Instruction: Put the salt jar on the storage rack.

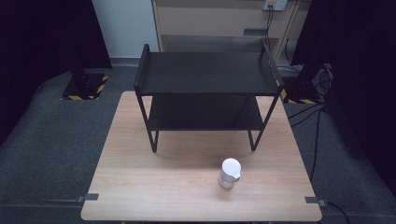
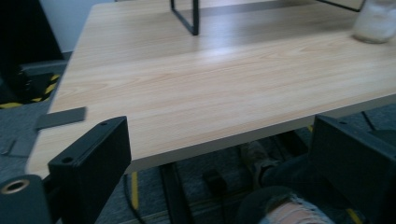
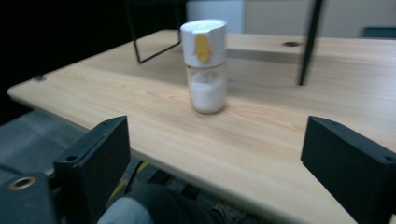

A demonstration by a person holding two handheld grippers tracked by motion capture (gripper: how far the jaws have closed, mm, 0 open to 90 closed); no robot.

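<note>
- Your right gripper (image 3: 212, 154) hangs off the near edge of the counter (image 3: 261, 140), its fingers (image 3: 95, 154) wide apart with nothing between them.
- The jar (image 3: 204, 65) stands upright on the counter straight ahead of that gripper, well apart from it: white cap with a yellow tab, white powder in its lower half.
- From the high view the jar (image 1: 229, 172) sits near the front right of the counter, in front of the black two-tier shelf (image 1: 205, 84).
- Your left gripper (image 2: 219, 168) is also off the near edge, fingers apart and empty; the jar (image 2: 376, 21) lies far off, at the top right of its view.
</note>
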